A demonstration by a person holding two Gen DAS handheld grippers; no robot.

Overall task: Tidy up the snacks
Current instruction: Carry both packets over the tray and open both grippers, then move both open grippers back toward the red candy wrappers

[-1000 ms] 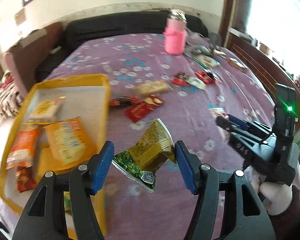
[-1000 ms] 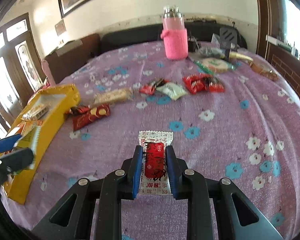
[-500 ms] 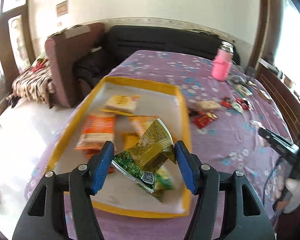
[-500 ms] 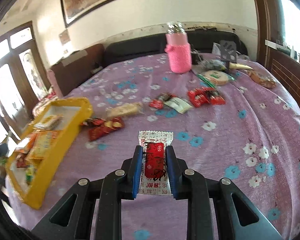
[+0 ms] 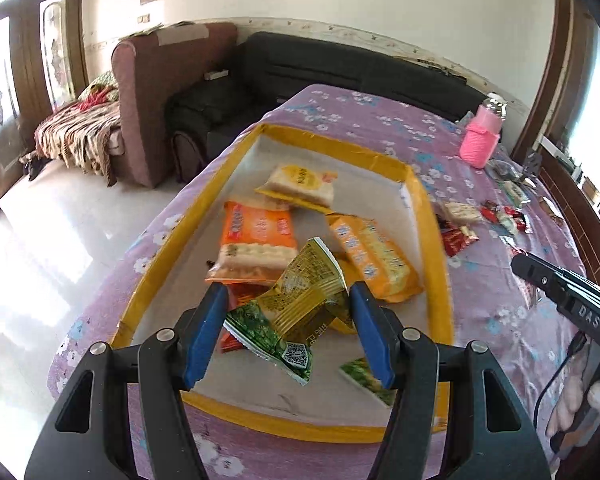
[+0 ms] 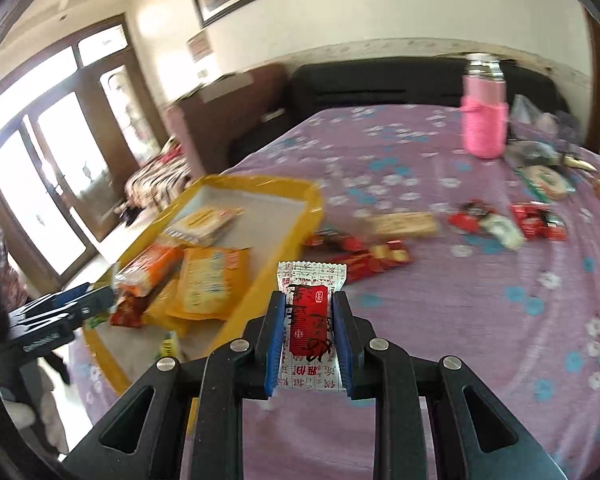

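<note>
Pink-sleeved bottle [image 5: 481, 143] upright on floral cloth [image 5: 496, 304]; beyond, perhaps sofa [image 5: 340, 68].

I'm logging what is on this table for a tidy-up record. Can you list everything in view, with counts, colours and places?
tray: one, yellow rim, pale floor, at the table's left edge
packets in tray: at least five, orange, yellow, red and green
green-gold packet: one, held above the tray
red-and-white packet: one, held over the table, right of the tray
loose snacks: several, mostly red, beyond the tray; count unclear
bottle: one, pink sleeve, far side
tablecloth: one, purple, flowered
sofas: one black, one brown, behind the table
left hand-held gripper: black, blue pads, gripping the green-gold packet
right hand-held gripper: black, blue pads, gripping the red-and-white packet
</note>
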